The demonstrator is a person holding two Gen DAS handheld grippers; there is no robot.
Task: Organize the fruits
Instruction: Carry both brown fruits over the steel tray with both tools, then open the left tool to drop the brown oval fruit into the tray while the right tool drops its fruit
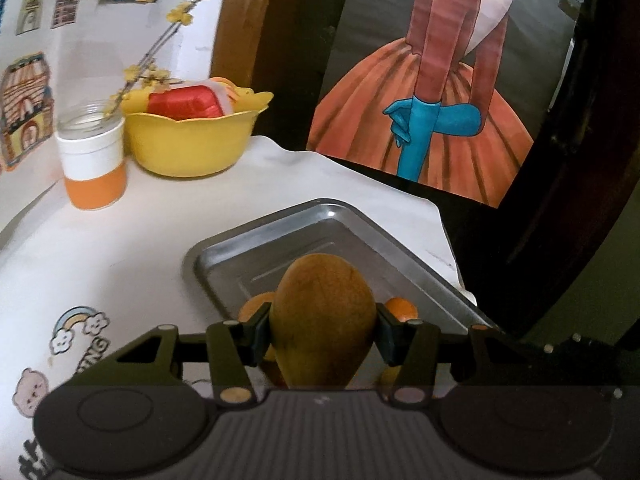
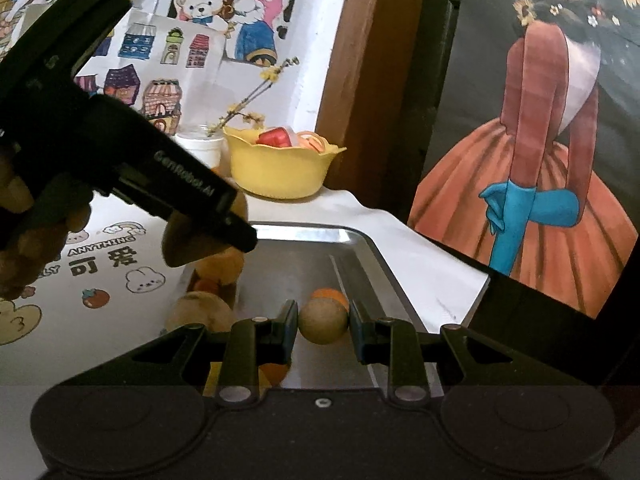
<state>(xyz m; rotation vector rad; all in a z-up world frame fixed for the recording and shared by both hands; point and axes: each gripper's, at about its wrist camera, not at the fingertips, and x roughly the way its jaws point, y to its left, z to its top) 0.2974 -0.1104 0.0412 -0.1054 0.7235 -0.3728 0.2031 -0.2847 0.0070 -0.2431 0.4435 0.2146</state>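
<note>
Behind the mango (image 1: 322, 320), oranges (image 1: 401, 309) mostly hidden; tray (image 1: 280, 236).

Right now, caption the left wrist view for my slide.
Left tool grips a mango over the metal tray; oranges beneath.

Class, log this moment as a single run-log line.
left gripper: shut on mango, over tray | right gripper: around round fruit, grip unclear | oranges in tray

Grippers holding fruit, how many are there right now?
2. The left gripper clamps a mango above the metal tray. The right gripper is closed on a small round brownish fruit over that tray.
</note>
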